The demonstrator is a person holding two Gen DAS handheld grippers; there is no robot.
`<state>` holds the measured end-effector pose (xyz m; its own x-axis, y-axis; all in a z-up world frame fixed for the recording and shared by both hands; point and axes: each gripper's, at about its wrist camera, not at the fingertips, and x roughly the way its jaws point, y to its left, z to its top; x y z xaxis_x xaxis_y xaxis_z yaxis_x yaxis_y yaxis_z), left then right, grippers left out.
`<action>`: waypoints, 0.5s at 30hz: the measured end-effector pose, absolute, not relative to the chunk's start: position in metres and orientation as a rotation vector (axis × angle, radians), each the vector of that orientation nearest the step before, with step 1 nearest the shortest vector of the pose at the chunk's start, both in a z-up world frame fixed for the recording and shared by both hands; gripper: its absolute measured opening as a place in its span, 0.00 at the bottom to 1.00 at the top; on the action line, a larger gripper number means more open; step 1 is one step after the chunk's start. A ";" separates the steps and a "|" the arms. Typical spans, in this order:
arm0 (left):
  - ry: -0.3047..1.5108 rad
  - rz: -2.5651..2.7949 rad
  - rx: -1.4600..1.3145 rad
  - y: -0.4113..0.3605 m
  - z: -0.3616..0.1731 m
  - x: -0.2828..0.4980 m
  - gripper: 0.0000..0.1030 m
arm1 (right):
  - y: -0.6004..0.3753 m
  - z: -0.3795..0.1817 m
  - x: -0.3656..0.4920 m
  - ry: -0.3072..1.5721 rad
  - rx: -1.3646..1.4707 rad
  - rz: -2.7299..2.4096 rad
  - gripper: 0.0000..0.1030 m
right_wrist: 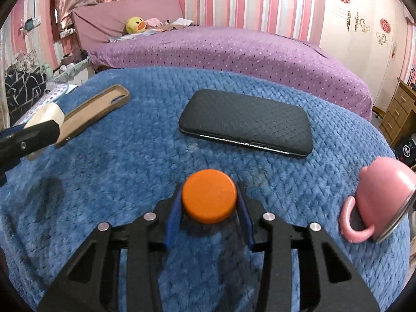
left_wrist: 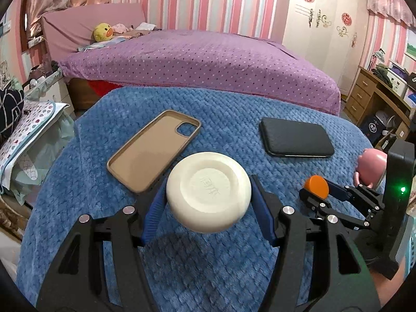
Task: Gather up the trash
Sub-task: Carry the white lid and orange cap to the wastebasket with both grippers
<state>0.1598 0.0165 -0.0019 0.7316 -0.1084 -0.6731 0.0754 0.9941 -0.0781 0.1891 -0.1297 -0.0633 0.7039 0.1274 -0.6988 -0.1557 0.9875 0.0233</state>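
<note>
Your left hand-held gripper (left_wrist: 209, 202) is clenched on a cream round lid (left_wrist: 209, 191), its blue pads (left_wrist: 153, 215) pressing both sides, and the lid is raised clear of the blue blanket (left_wrist: 182, 273) covering the counter. Your right hand-held gripper (right_wrist: 209, 205) has its pads against the two sides of an orange cap (right_wrist: 209, 199), which sits low over the blanket near the front edge; no earlier view is available to compare. A tan phone case (left_wrist: 153, 150) lies open side up beyond the cream lid, to its left. A black wallet (right_wrist: 245, 122) lies flat beyond the orange cap. A pink cup (right_wrist: 377, 202) lies on its side at the right edge of the blanket.
</note>
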 end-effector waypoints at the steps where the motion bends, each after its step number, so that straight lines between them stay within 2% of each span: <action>1: 0.740 -0.104 -0.045 0.016 0.000 0.156 0.59 | -0.132 -0.061 0.186 0.773 -0.032 0.162 0.38; 7: 0.708 -0.120 -0.059 0.015 0.009 0.135 0.59 | -0.153 -0.044 0.155 0.748 0.011 0.168 0.38; 15: 0.649 -0.168 -0.077 -0.001 0.031 0.091 0.59 | -0.186 0.007 0.085 0.645 0.054 0.155 0.38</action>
<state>0.0913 -0.0010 0.0307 0.7834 -0.1801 -0.5949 0.1317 0.9835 -0.1243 0.0848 -0.1861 0.0073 0.7882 0.1604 -0.5941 -0.1271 0.9870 0.0979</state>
